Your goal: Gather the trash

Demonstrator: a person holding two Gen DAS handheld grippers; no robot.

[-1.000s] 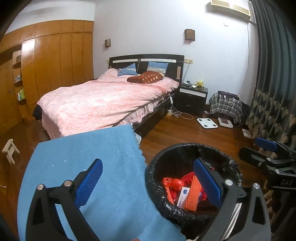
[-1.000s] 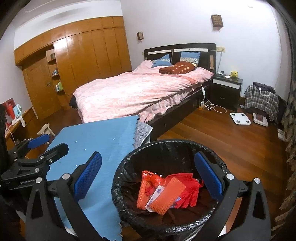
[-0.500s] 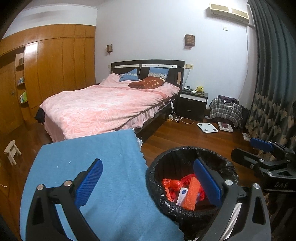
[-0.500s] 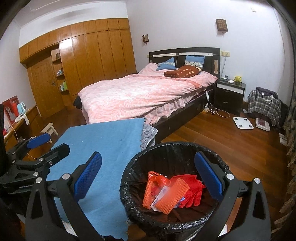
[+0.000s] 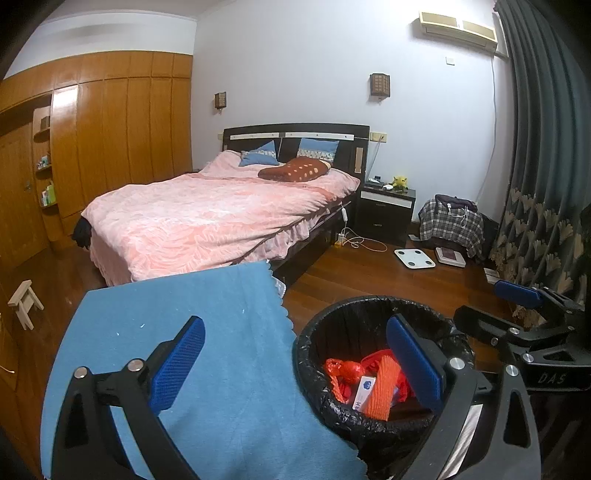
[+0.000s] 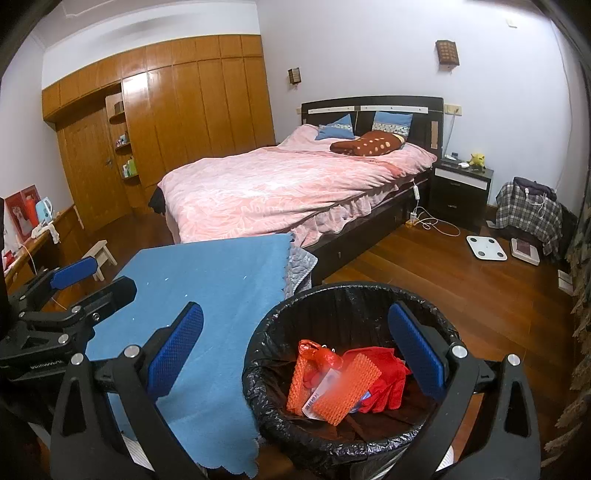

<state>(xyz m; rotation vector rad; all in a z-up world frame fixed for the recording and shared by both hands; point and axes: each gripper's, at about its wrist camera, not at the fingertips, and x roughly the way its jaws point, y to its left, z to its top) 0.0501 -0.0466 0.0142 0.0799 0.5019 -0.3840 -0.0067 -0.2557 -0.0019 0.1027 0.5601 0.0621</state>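
Both grippers hang with jaws spread wide and empty over the edge of a table under a blue cloth. The left gripper straddles the cloth's scalloped edge and the near rim of a black-lined trash bin, which stands on the wooden floor just beside the table. The right gripper sits further over the bin and looks more steeply into it. The right wrist view alone shows a side desk at far left with a red box and a pale blue kettle, and a grey quilted layer under the cloth's far corner; the left wrist view alone shows the wall air conditioner and dark curtains. The collected trash lies in the bin's bottom: an orange mesh piece, a crumpled red bag, red gloves and a white packet; the right finger hides part of it. Beyond stand a small wooden stool, a pink-covered bed, a nightstand and a white scale.
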